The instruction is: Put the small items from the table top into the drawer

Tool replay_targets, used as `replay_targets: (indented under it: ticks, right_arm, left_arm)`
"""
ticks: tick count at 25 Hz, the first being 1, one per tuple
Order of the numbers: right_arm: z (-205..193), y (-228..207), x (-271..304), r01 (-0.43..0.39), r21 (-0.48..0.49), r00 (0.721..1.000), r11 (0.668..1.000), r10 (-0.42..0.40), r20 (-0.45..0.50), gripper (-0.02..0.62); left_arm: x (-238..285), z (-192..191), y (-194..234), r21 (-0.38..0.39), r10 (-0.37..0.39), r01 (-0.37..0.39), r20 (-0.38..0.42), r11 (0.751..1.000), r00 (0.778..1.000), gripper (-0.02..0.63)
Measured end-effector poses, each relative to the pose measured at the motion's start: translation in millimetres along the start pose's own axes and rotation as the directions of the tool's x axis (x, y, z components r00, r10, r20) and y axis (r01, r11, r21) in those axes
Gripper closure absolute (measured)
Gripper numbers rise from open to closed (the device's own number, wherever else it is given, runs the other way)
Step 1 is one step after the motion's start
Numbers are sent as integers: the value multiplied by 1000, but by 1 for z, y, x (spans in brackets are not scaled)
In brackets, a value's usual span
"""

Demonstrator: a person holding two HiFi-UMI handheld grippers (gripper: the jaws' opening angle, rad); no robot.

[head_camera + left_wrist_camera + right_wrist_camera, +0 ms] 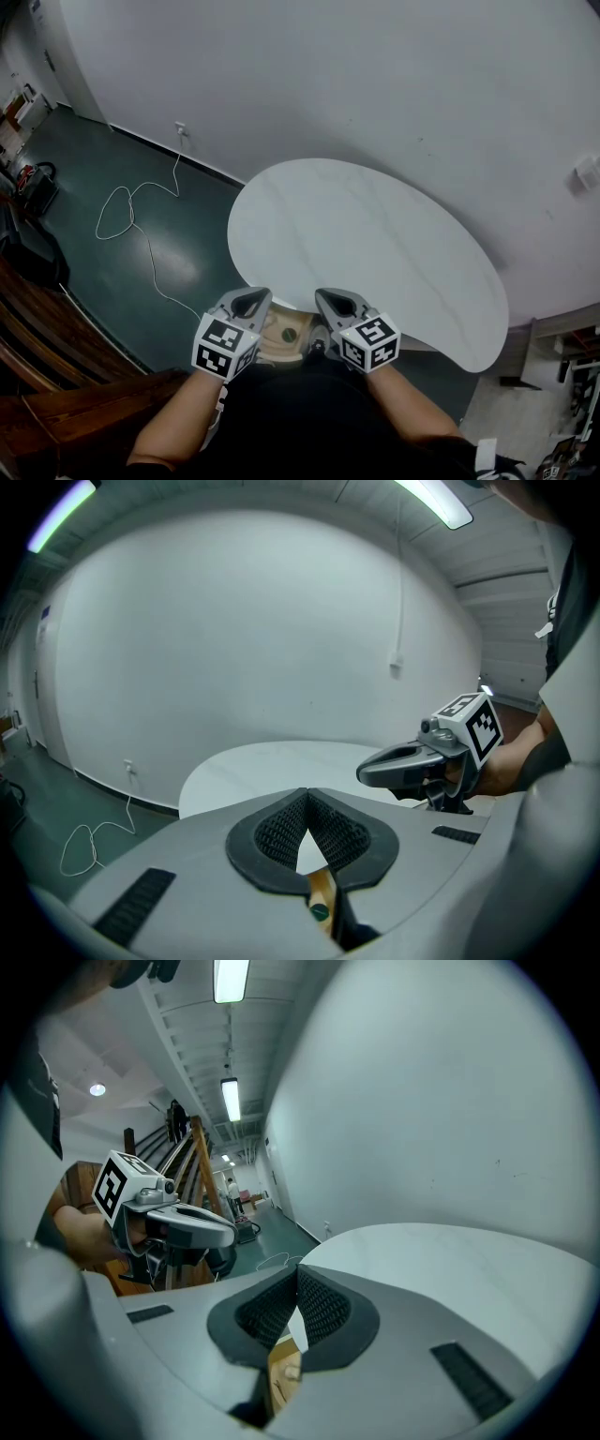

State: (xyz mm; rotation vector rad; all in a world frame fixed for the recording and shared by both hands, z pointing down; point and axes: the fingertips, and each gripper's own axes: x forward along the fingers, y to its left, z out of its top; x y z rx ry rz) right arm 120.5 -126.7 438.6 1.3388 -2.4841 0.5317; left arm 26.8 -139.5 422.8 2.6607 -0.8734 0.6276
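Note:
The white oval table (375, 234) shows no small items on its top. At its near edge a wooden drawer (286, 339) stands pulled out between my two grippers. My left gripper (251, 300) and right gripper (336, 302) hover side by side over the drawer, both shut and holding nothing. In the left gripper view the pads (281, 832) meet at the tip, and below them I see the drawer's wood with a small green item (320, 912). The right gripper view shows closed pads (323, 1309) and a pale item (286, 1372) lying in the drawer.
A white cable (131, 211) loops across the dark green floor to a wall socket (180, 127) left of the table. Dark wooden steps (37, 319) stand at the left. A white wall runs behind the table. Clutter sits at the lower right (572, 375).

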Motion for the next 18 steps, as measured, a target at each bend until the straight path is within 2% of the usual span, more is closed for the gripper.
replay_targets:
  ticks: [18]
  right_arm:
    - [-3, -2, 2, 9, 2, 1000, 1000, -9, -1, 588]
  left_arm:
    - [1, 1, 2, -8, 5, -4, 7, 1000, 1000, 592]
